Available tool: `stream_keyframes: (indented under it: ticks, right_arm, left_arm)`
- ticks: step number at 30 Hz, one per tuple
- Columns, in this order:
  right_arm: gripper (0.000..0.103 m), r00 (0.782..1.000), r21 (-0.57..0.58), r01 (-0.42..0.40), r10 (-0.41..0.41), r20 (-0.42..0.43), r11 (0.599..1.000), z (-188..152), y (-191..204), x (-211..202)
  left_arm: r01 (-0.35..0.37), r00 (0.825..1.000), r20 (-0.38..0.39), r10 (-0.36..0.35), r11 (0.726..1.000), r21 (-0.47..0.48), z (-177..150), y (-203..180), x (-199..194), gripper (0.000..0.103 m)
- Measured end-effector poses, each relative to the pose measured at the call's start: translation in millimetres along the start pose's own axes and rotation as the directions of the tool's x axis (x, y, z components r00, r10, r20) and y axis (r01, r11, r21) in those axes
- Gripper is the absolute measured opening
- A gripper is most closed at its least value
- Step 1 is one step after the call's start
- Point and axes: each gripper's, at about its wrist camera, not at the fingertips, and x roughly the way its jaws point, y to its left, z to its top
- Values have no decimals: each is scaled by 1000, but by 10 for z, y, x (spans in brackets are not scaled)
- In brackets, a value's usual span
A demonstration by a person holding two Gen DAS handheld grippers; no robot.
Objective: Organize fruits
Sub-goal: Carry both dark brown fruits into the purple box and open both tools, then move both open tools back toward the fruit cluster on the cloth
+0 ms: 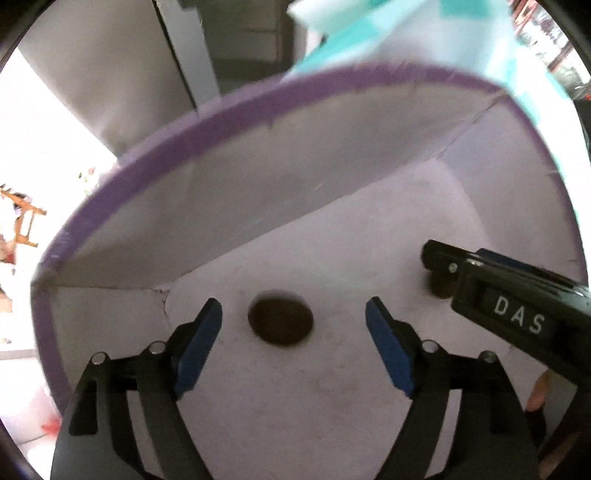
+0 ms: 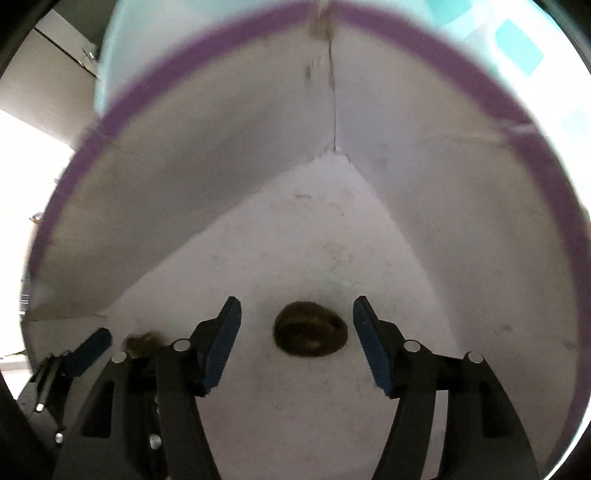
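Observation:
Both grippers reach down into a pale box with a purple rim [image 1: 177,144], also seen in the right wrist view [image 2: 110,107]. My left gripper [image 1: 293,319] is open, its blue pads either side of a brown kiwi [image 1: 280,322] lying on the box floor. My right gripper [image 2: 297,319] is open around a second brown kiwi [image 2: 310,329] on the floor. The right gripper's black body marked DAS [image 1: 509,306] shows at the right of the left wrist view. The left gripper's blue pad [image 2: 92,345] and the first kiwi [image 2: 142,343] show at the lower left of the right wrist view.
The box walls [image 2: 184,184] rise close around both grippers, meeting at a corner [image 2: 334,147]. A teal and white cloth or bag [image 1: 424,33] lies beyond the box rim. A dark cabinet [image 1: 243,37] stands behind.

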Motion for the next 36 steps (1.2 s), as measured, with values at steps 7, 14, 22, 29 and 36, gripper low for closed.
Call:
stream_keyframes:
  ticks: [7, 14, 22, 29, 36]
  right_arm:
    - [70, 959, 7, -103, 97, 267, 995, -472, -12, -992]
    - [81, 833, 67, -111, 56, 551, 992, -1055, -420, -1691]
    - [87, 781, 385, -26, -221, 584, 923, -1667, -1711, -1837]
    - [87, 805, 457, 159, -383, 453, 875, -1979, -2789, -1593]
    - [85, 754, 259, 485, -549, 361, 835, -1892, -3352, -1153]
  left_arm:
    - [75, 961, 267, -74, 997, 5, -282, 141, -842, 92]
    - [75, 815, 558, -156, 983, 166, -641, -255, -1530, 101]
    - [69, 787, 542, -295, 915, 397, -855, -1159, -1776, 101]
    - [172, 828, 343, -444, 783, 598, -1212, -2217, -1461, 101]
    - [113, 921, 194, -337, 709, 696, -1676, -3066, -700, 101]
